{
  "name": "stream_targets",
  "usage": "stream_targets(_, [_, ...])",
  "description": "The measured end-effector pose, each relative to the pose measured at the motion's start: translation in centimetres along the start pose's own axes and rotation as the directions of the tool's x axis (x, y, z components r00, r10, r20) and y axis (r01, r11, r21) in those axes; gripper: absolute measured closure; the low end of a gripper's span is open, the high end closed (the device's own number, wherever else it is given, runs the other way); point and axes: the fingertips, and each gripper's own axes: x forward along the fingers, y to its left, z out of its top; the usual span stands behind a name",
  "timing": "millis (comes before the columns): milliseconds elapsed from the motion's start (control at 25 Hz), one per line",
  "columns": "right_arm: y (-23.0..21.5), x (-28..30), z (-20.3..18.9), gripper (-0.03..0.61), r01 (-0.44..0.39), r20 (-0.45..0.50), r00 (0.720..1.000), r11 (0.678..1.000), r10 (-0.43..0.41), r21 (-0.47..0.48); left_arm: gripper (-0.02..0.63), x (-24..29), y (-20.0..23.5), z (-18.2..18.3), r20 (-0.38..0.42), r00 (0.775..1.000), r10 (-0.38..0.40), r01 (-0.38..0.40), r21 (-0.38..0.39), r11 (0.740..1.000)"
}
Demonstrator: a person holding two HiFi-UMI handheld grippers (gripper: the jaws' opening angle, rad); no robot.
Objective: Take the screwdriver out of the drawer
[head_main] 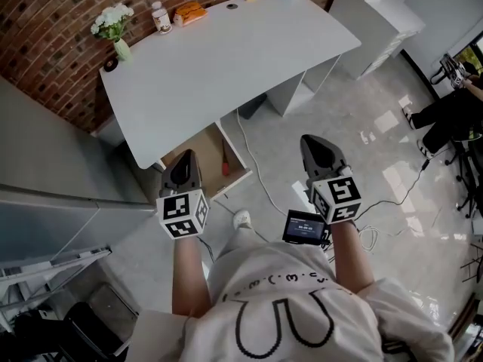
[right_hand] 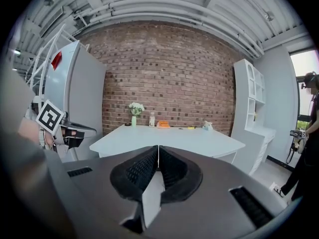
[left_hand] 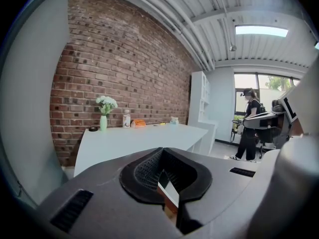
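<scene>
We are wearing a white short-sleeved T-shirt point(head_main: 287, 330) bearing a black line drawing and a row of small black marks. Ahead of the T-shirt, our left gripper point(head_main: 186, 157) and right gripper point(head_main: 309, 140) are showing tapered grey shells. Each is ending nearest the T-shirt in a white cube, the left cube point(head_main: 182, 213) and the right cube point(head_main: 337, 197), printed with black square markers. Black ribbed pads point(left_hand: 144, 171) are lining the jaws. A small black device point(head_main: 305, 226) with a lit screen is sitting between the right cube and the T-shirt.

The drawer point(head_main: 205, 155) sits partly under the bench point(head_main: 226, 59), and the left gripper point(head_main: 184, 161) covers its near left corner. The small red thing point(head_main: 225, 167) inside may be the screwdriver. A person point(head_main: 453, 115) at the right is cut off by the edge.
</scene>
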Motion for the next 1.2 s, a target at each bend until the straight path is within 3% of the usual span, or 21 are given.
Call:
stream_targets(480, [-1.1,4.2,-3.3,0.558,-0.003,-0.071,0.997,0.998,0.007,0.060,0.601,4.5,0.8,-2.4,-0.077,0.997,-0.024,0.024,0.001,1.000])
stream_targets(1200, [-4.2,10.2,-13.5,0.558,-0.180,-0.202,0.959,0.977,0.200,0.113,0.601,10.6,-0.7,-12.3,-0.277,0.960,0.048,-0.057,-0.027,0.998])
